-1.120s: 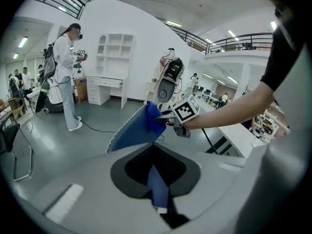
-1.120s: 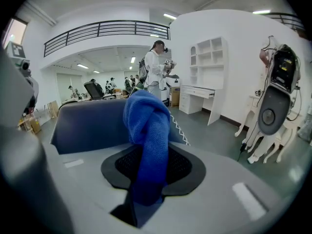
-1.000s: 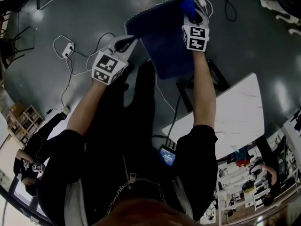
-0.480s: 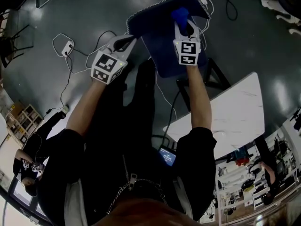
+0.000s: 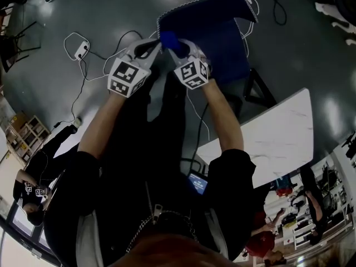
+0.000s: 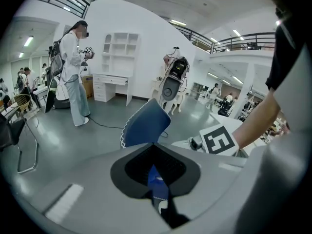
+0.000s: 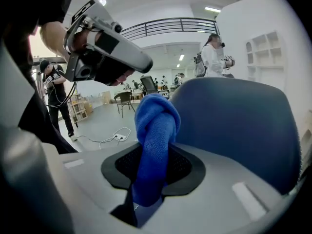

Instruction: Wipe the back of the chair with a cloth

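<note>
Your right gripper (image 5: pixel 174 43), fingers clamped on the cloth (image 5: pixel 167 36), has swept to the left corner of the chair (image 5: pixel 211 16) back. That looks like one pass done. Your left gripper (image 5: pixel 148 49) holds its fingers together, empty.

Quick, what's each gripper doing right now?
Left gripper: fingers shut; thin blue sliver between them, cannot tell what.
Right gripper: shut on the blue cloth.

Your left gripper (image 6: pixel 158 180) has its jaws pinched on a white-stitched blue edge of the chair (image 6: pixel 146 126), whose back rises at twelve o'clock. The right gripper (image 6: pixel 210 141) sits at three o'clock; a person (image 6: pixel 73 77) stands at ten o'clock.
</note>
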The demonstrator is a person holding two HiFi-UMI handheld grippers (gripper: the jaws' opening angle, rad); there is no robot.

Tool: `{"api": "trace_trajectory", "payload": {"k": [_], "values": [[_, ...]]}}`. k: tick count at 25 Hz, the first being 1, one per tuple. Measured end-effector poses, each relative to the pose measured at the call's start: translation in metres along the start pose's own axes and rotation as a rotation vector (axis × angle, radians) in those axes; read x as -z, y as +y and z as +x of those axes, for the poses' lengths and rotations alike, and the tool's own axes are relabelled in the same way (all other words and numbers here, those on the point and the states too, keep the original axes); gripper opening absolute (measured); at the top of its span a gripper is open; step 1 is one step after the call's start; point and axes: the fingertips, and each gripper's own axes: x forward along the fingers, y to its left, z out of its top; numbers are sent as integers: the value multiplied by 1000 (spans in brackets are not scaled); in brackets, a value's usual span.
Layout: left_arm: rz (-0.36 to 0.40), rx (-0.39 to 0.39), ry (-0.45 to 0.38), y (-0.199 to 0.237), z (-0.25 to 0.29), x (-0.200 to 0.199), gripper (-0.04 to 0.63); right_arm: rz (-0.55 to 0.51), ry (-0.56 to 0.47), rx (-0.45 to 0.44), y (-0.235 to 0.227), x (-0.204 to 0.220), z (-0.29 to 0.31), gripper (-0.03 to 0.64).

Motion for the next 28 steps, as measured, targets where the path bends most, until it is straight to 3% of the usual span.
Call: {"api": "trace_trajectory", "payload": {"k": [9,28], "values": [[-29,-38,0,11,-11,11,9,-4,20,-36,-1,-3,21,110],[-20,-13,13,-1,12,3,9,62,60,91,-78,20,8,109]]}}
